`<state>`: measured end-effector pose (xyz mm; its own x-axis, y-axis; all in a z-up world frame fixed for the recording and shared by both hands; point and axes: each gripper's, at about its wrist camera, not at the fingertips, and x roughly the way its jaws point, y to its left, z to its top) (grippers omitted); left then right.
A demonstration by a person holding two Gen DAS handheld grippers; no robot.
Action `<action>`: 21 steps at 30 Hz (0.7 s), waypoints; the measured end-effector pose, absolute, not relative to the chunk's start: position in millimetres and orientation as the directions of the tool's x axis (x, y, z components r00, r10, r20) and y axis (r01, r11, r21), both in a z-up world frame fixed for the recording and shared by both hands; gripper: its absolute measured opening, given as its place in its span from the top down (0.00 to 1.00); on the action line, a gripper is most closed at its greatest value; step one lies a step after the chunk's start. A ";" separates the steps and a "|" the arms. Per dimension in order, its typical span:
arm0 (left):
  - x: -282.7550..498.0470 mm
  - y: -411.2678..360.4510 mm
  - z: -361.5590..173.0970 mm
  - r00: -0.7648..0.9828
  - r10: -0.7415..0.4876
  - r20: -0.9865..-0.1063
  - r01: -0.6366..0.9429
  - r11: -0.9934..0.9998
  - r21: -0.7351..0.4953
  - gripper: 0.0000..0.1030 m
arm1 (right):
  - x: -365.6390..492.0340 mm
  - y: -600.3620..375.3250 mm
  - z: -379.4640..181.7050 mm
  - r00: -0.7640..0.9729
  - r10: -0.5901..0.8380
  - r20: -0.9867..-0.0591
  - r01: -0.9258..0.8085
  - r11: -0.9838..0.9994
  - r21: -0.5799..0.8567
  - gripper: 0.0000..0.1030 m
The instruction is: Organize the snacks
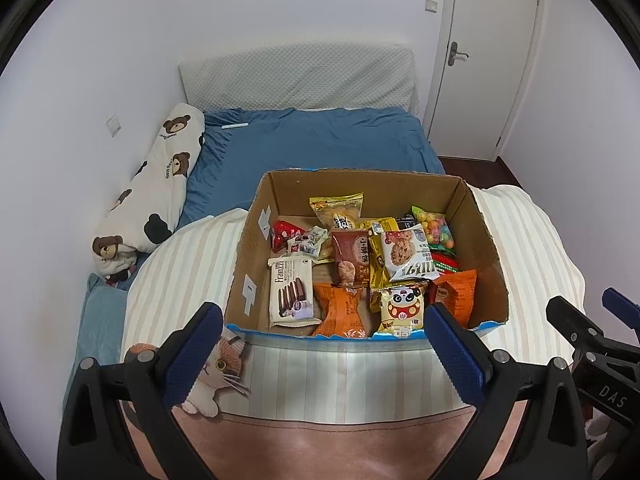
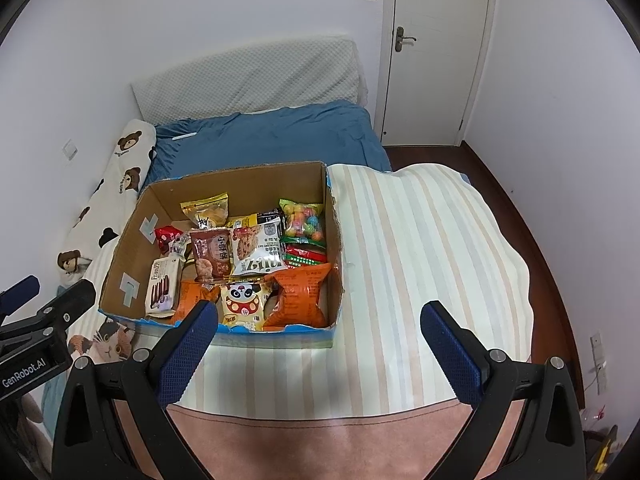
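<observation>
Grippers first: the left gripper [image 1: 324, 354] and right gripper [image 2: 320, 350] both hang spread wide and empty at the bottom of their frames, short of the cardboard box [image 1: 480, 216]. Snack packets fill the box at frame centre, overlapping loosely. They look light, crinkly and slick; biscuits inside would likely crush, so pinching a sealed end seam seems safest. The wafer pack [image 1: 291, 292], lying flat at the box's left, looks easiest to reach. Box walls hem in any approach. Around it lie a striped blanket [image 2: 420, 248], blue sheet [image 1: 320, 140] and bear pillow [image 1: 160, 176] at left.
</observation>
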<state>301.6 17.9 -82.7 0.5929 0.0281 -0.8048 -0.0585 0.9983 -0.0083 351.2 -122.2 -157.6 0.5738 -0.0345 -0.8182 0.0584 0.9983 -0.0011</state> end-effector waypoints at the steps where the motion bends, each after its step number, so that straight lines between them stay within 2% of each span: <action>1: 301.4 17.8 -82.6 0.594 0.030 -0.804 -0.058 0.998 -0.006 0.00 | 350.9 -122.4 -157.1 0.575 -0.035 -0.817 0.059 0.998 -0.001 0.00; 21: 294.0 16.5 -84.8 0.590 0.033 -0.807 -0.047 0.999 0.007 0.00 | 350.5 -123.8 -151.7 0.585 -0.024 -0.811 0.045 0.999 0.003 0.00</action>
<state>294.0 16.5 -84.8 0.5898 0.0334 -0.8068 -0.0472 0.9989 0.0069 350.5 -123.8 -151.7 0.5851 -0.0239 -0.8106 0.0454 0.9990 0.0034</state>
